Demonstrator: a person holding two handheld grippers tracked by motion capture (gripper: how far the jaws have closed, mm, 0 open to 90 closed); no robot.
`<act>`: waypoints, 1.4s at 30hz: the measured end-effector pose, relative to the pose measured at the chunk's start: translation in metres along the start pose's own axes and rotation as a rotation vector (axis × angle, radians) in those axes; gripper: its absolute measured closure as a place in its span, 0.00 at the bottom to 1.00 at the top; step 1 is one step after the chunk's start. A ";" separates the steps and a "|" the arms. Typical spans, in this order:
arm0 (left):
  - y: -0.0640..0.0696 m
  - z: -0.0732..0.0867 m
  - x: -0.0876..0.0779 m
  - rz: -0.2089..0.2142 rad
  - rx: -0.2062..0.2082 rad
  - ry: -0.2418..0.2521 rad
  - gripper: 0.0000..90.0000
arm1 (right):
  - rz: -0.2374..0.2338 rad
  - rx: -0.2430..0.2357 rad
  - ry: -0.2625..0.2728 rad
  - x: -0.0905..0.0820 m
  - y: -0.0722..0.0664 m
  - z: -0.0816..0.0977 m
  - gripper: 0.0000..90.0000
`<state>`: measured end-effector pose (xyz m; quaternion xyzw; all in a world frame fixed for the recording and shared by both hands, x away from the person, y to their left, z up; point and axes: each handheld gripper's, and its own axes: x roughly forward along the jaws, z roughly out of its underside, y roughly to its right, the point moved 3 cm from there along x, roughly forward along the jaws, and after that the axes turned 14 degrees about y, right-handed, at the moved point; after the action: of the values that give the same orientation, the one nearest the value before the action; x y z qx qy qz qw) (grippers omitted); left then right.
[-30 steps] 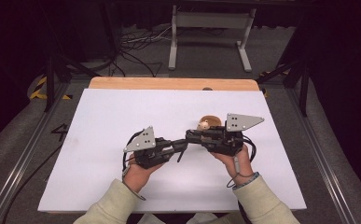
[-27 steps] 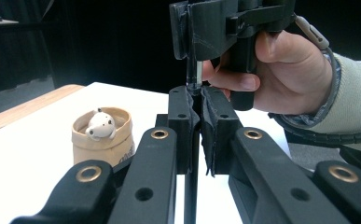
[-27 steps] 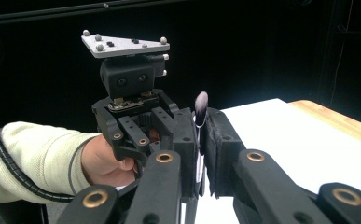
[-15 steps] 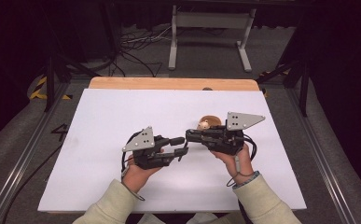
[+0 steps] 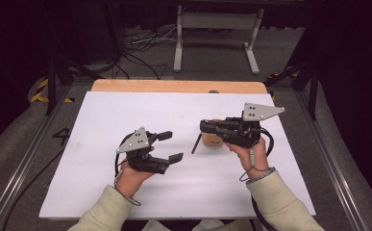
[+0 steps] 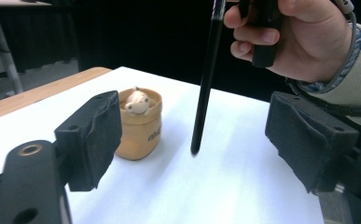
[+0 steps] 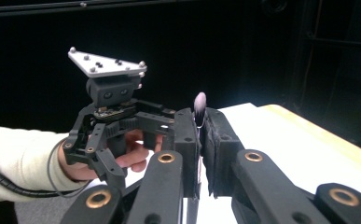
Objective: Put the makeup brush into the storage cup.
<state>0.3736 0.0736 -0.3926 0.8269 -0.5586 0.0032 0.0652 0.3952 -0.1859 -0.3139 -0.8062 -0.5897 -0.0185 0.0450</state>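
My right gripper (image 5: pixel 204 128) is shut on a slim black brush (image 5: pixel 196 144), held above the white table top (image 5: pixel 106 120). The brush's handle (image 6: pixel 207 84) hangs down from the jaws, and its pale bristle tip (image 7: pixel 199 102) sticks up above the pads (image 7: pixel 186 140). My left gripper (image 5: pixel 172 146) sits low at the left; its jaws have just been opening and stand wide with nothing gripped. In the left gripper view the handle hangs just beyond its pads (image 6: pixel 95 137). A small tan cup (image 6: pixel 139 125) with a pale figure inside stands on the table under the right gripper (image 6: pixel 262 18).
A bare wooden strip (image 5: pixel 174 85) runs along the far edge of the table. Beyond it, on the floor, stand a grey metal frame (image 5: pixel 217 33) and loose cables (image 5: pixel 135 43). Metal rails (image 5: pixel 328 159) flank the table on both sides.
The left jaws, shut close against the right gripper's tip a second ago, now stand open. The right gripper has drawn up and away to the right with the brush.
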 end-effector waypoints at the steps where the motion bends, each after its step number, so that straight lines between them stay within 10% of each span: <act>1: -0.002 0.000 -0.002 -0.007 -0.004 -0.001 0.20 | 0.010 0.000 0.002 -0.001 0.002 -0.002 0.94; 42: -0.021 0.014 -0.063 -0.134 0.069 -0.018 0.03 | 0.283 -0.079 0.018 -0.028 0.063 -0.031 0.94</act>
<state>0.3682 0.1380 -0.4136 0.8641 -0.5022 0.0107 0.0319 0.4477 -0.2349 -0.2891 -0.8822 -0.4686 -0.0423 0.0209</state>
